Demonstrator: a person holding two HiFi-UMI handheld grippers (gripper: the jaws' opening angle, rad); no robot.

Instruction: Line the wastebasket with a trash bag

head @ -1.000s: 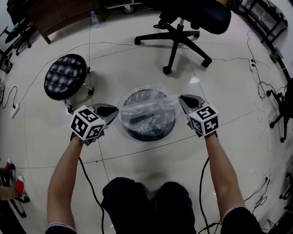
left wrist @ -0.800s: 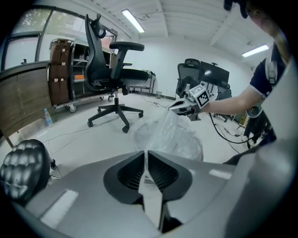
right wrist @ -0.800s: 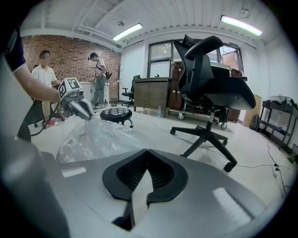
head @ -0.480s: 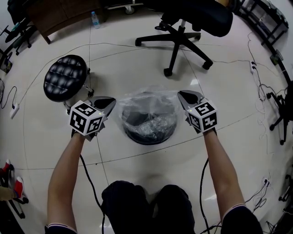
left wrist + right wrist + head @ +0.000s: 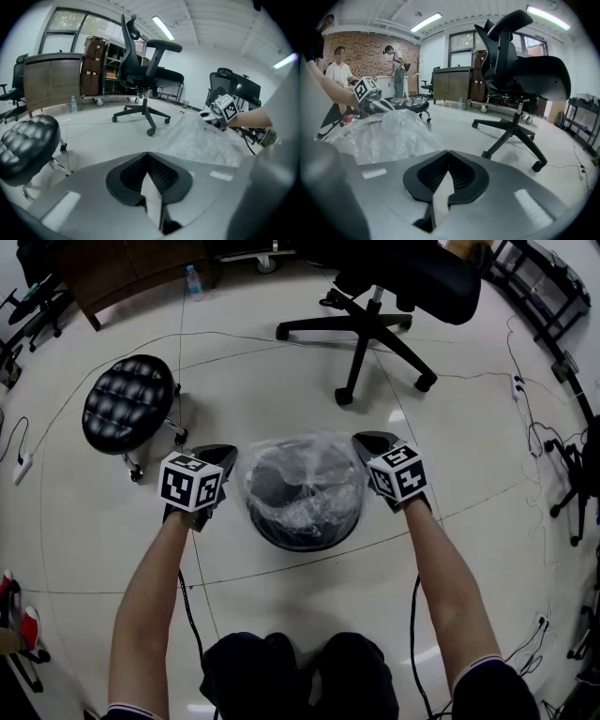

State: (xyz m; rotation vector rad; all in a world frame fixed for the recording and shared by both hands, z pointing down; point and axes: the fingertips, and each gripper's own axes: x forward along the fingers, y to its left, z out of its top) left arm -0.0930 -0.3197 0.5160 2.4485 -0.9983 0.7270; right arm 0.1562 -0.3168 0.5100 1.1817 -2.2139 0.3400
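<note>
The wastebasket (image 5: 306,542), round and black, stands on the pale tiled floor (image 5: 281,615) right in front of the person's knees. A clear trash bag (image 5: 305,474) lies stretched over its mouth, crinkled and sagging into the hollow, with the dark rim showing through the film on the near side.

The left gripper (image 5: 228,455) sits just beside the basket's left rim. Its fingers (image 5: 129,178) are pressed together on the bag's edge, with a thin pale strip of film showing in the seam between them. The right gripper (image 5: 362,440) sits just beside the right rim in the same way. Its fingers (image 5: 464,176) are also closed tight on the bag's opposite edge, so the film spans from one gripper to the other across the basket. Both grippers slant downward, each held on a bare forearm.

A black tufted stool (image 5: 127,405) stands on the floor to the left of the basket, near the left gripper. A black office chair (image 5: 375,310) stands beyond the basket, well apart from it. A water bottle (image 5: 193,280) stands upright farther back on the left, by a dark wooden cabinet (image 5: 131,263). Thin cables (image 5: 234,334) trail over the floor.
</note>
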